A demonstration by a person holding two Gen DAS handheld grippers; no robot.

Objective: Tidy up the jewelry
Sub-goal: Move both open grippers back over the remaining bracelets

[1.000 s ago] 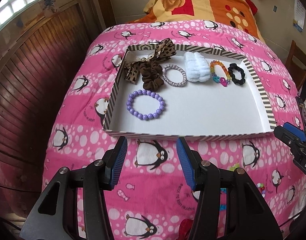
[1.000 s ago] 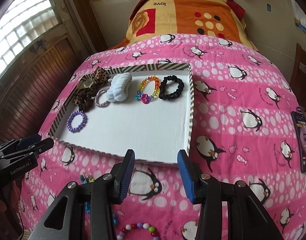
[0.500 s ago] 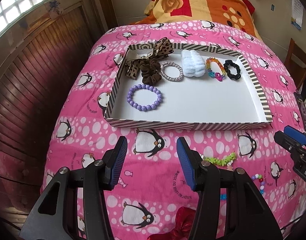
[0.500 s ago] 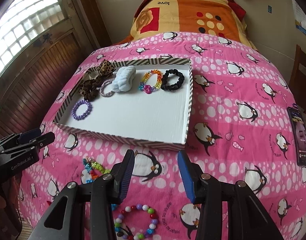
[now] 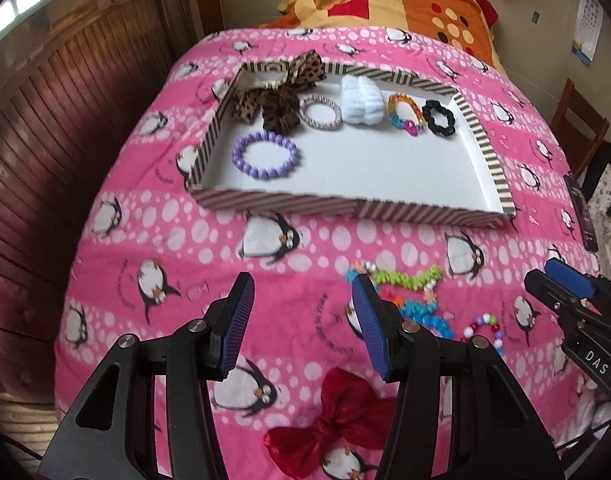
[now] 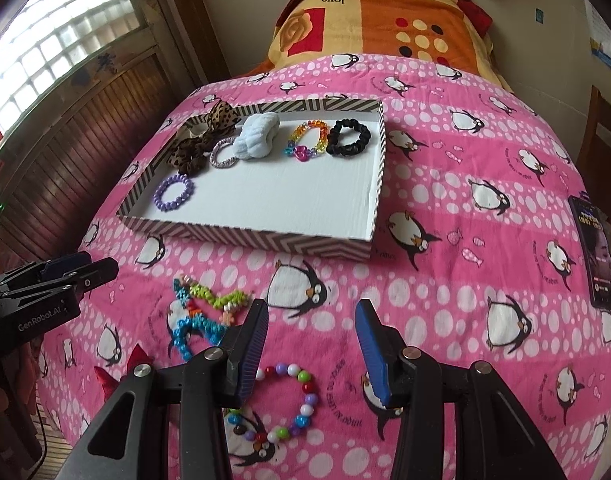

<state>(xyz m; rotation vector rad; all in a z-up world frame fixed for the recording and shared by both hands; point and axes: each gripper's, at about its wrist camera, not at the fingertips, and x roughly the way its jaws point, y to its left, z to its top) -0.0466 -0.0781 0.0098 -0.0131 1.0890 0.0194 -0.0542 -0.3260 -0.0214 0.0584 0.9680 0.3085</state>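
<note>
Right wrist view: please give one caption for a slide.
Open right gripper above beaded bracelet; striped tray of hair ties beyond.

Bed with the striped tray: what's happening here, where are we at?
A person holds two tongs over a pink penguin blanket, sorting jewelry into a striped tray. Six pieces already lie in it, including a purple bead bracelet and a black scrunchie. Still on the blanket: a multicolored bead bracelet, a tangle of green and blue bands and a red bow. The left tongs and right tongs are both open and empty; the right hangs over the bead bracelet.
</note>
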